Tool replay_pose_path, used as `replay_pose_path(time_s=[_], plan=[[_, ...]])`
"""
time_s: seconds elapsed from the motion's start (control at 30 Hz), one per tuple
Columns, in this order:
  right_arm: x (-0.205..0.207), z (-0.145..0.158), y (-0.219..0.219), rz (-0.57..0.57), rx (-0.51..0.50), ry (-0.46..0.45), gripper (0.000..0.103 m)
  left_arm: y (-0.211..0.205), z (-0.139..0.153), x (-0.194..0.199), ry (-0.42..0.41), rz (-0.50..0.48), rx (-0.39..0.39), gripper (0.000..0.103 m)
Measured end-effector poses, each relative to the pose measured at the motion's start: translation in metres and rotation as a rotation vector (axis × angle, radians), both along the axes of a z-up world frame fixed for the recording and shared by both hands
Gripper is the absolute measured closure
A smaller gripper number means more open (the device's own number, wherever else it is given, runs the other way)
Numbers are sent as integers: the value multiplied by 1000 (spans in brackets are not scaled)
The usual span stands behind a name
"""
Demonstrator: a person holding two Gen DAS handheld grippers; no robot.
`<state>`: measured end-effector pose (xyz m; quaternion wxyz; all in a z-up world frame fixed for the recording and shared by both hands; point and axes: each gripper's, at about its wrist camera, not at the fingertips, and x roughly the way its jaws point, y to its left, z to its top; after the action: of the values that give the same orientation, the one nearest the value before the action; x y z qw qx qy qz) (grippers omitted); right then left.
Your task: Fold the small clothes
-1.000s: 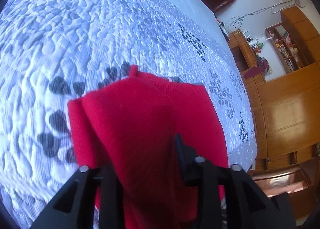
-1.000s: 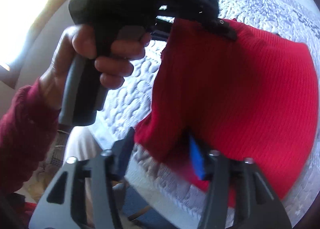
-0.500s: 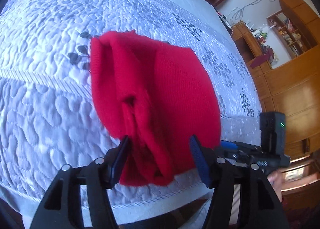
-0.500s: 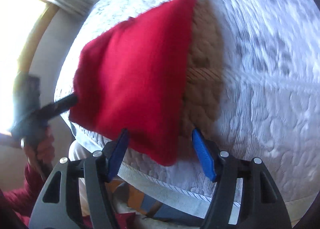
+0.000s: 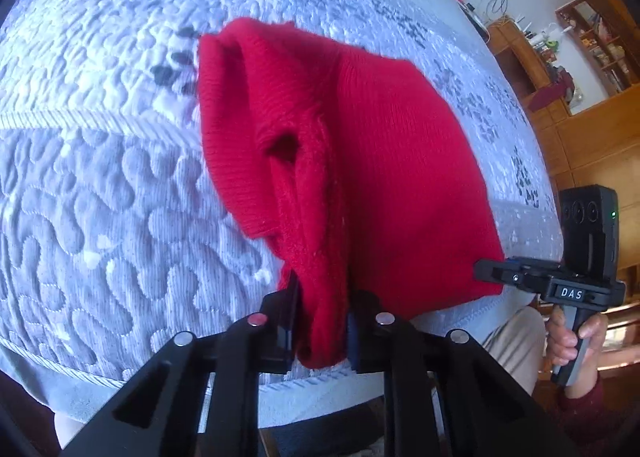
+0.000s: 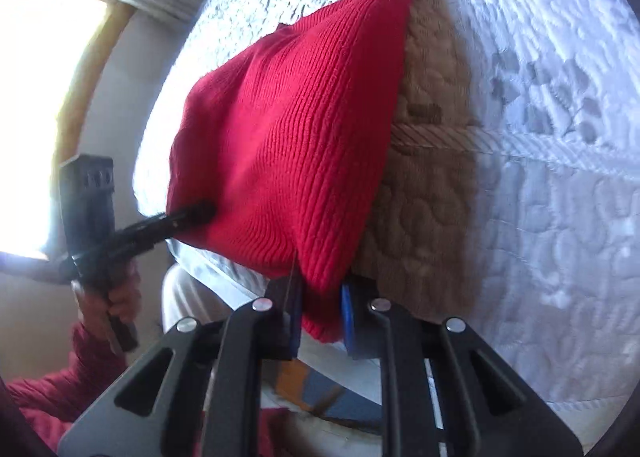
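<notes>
Red knit garment [image 5: 384, 161] lies on the quilted bed [image 5: 100, 177], near edge. Left gripper [image 5: 320, 321] and right gripper [image 6: 320, 317] closing on its 6 o'clock corners. Soft, light, floppy; pinch all layers at hems.

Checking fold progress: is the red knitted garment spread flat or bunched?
Bunched: the red knitted garment lies in thick layered folds on the quilted bedspread, near edge pinched.

The red knit garment [image 5: 360, 161] hides the bedspread [image 5: 100, 177] beneath it and the tips of both grippers' fingers at the bed's near edge. Items on the wooden shelves [image 5: 600, 45] are too small to identify. The window [image 6: 36, 97] is blown out white.
</notes>
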<state>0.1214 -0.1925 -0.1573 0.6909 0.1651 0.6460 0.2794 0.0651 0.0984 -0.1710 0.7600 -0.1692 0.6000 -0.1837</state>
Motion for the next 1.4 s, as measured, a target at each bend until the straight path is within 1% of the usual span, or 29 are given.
replay_pose_path(time_s=[0.03, 0.1, 0.17, 0.23, 0.27, 0.3, 0.33, 0.37, 0.4, 0.43, 0.47, 0.53, 0.57, 0.6, 0.63, 0.7, 0.73, 0.87, 0.9, 0.93, 0.97, 1.0, 1.03, 1.07, 1.17, 1.23, 1.27, 1.33, 1.4], plan=[[3, -6, 3, 21, -44, 0, 89, 0, -9, 0, 20, 0, 1, 84], [3, -21, 17, 53, -119, 10, 89, 1, -21, 0, 27, -1, -2, 84], [0, -33, 12, 62, -144, 8, 88, 1, -22, -1, 22, -1, -5, 84], [2, -33, 12, 62, -141, 11, 86, 1, -20, -3, 8, -14, 1, 81], [2, -30, 13, 77, -148, 4, 82, 3, -17, -4, 4, -21, -4, 79], [3, -23, 19, 91, -158, -11, 73, 4, -14, -6, 7, -20, -17, 78], [3, -17, 19, 97, -168, -25, 68, 7, -9, -6, 13, -19, -34, 71], [3, -13, 14, 101, -173, -36, 65, 12, -1, -5, 7, -14, -33, 59], [3, -4, 11, 102, -179, -57, 65, 17, 4, -5, -11, -4, -13, 52], [3, 5, 8, 96, -186, -79, 65, 25, 15, -3, -52, 11, 21, 45], [3, 12, 1, 89, -192, -102, 65, 31, 24, 0, -80, 20, 43, 44], [11, 31, -1, 79, -195, -153, 61, 46, 40, 14, -122, 51, 68, 43], [17, 40, 1, 81, -202, -180, 58, 50, 45, 23, -134, 68, 83, 42], [23, 48, 6, 89, -217, -210, 56, 51, 48, 36, -141, 83, 96, 41], [25, 52, 5, 99, -230, -232, 56, 52, 50, 50, -147, 85, 97, 38], [34, 54, 20, 118, -259, -270, 55, 54, 46, 78, -133, 88, 96, 37], [41, 55, 27, 127, -261, -280, 55, 53, 39, 95, -111, 84, 87, 37], [55, 41, 46, 144, -245, -255, 54, 43, 15, 129, -58, 85, 63, 37], [57, 37, 49, 146, -252, -253, 54, 39, 11, 132, -50, 89, 48, 38], [61, 36, 50, 147, -258, -250, 54, 39, 7, 136, -43, 101, 24, 44], [63, 32, 50, 147, -261, -247, 54, 37, 5, 137, -43, 105, 1, 64], [64, 30, 51, 148, -258, -245, 54, 35, 6, 137, -45, 102, -10, 70], [66, 27, 50, 147, -253, -243, 54, 34, 7, 136, -62, 102, 1, 82], [66, 26, 50, 146, -250, -242, 54, 34, 10, 135, -87, 107, 26, 91], [69, 25, 49, 142, -241, -246, 54, 46, 19, 126, -128, 151, 0, 94], [68, 25, 49, 140, -232, -249, 54, 55, 18, 120, -144, 173, 14, 95], [68, 24, 49, 141, -228, -248, 54, 60, 10, 120, -130, 183, 29, 95], [69, 19, 53, 148, -232, -247, 54, 64, -7, 123, -87, 196, 9, 95], [69, 16, 57, 155, -251, -252, 51, 60, -12, 127, -88, 196, 15, 95]])
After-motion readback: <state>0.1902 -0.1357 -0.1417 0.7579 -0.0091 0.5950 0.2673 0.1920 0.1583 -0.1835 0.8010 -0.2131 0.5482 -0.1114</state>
